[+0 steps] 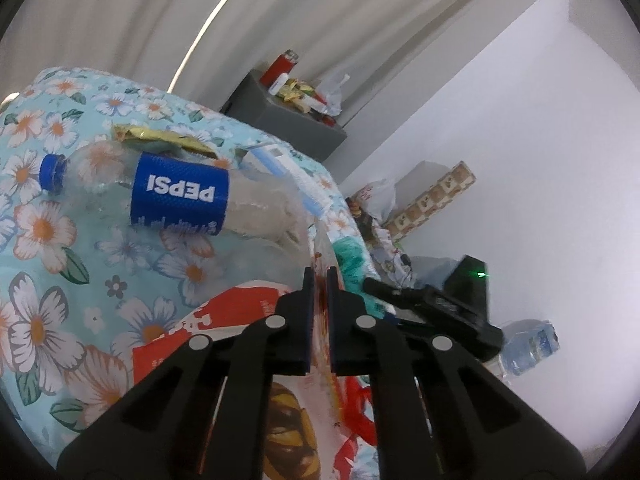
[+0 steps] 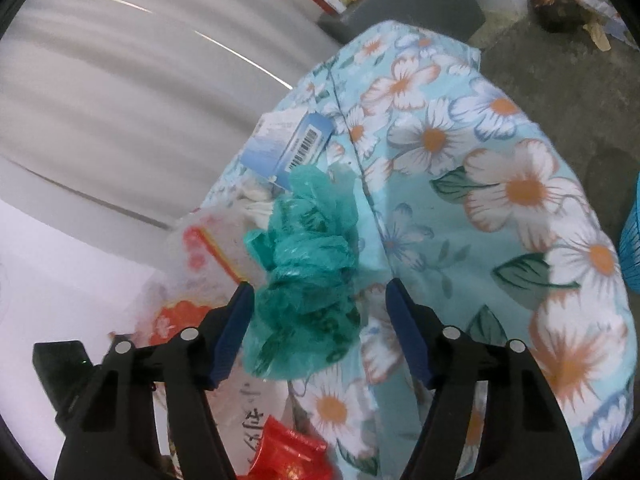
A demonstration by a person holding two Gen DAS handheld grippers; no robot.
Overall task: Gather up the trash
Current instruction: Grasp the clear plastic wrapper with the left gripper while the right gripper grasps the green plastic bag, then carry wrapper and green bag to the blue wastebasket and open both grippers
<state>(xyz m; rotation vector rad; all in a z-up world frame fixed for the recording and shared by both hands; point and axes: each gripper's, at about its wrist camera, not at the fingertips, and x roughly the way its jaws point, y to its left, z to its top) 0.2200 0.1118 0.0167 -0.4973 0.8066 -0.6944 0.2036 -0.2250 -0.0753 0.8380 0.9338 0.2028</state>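
Observation:
My left gripper (image 1: 319, 280) is shut on the edge of a clear plastic bag with red print (image 1: 240, 312), lying on the floral bedspread (image 1: 60, 240). An empty Pepsi bottle (image 1: 176, 196) lies beyond it, with a gold wrapper (image 1: 160, 138) and a blue-white box (image 1: 276, 160) behind. My right gripper (image 2: 320, 300) is open, its fingers either side of a crumpled teal plastic bag (image 2: 308, 264). The clear red-printed bag (image 2: 208, 248) lies left of it, the blue-white box (image 2: 288, 140) beyond. The teal bag also shows in the left wrist view (image 1: 352, 260).
A grey side table (image 1: 280, 120) holds a red bottle (image 1: 280, 66) and wrappers. Clutter and a crushed water bottle (image 1: 528, 344) lie on the floor by the white wall. A blue basket edge (image 2: 632, 248) shows at the right. A red wrapper (image 2: 288, 452) lies near my right gripper.

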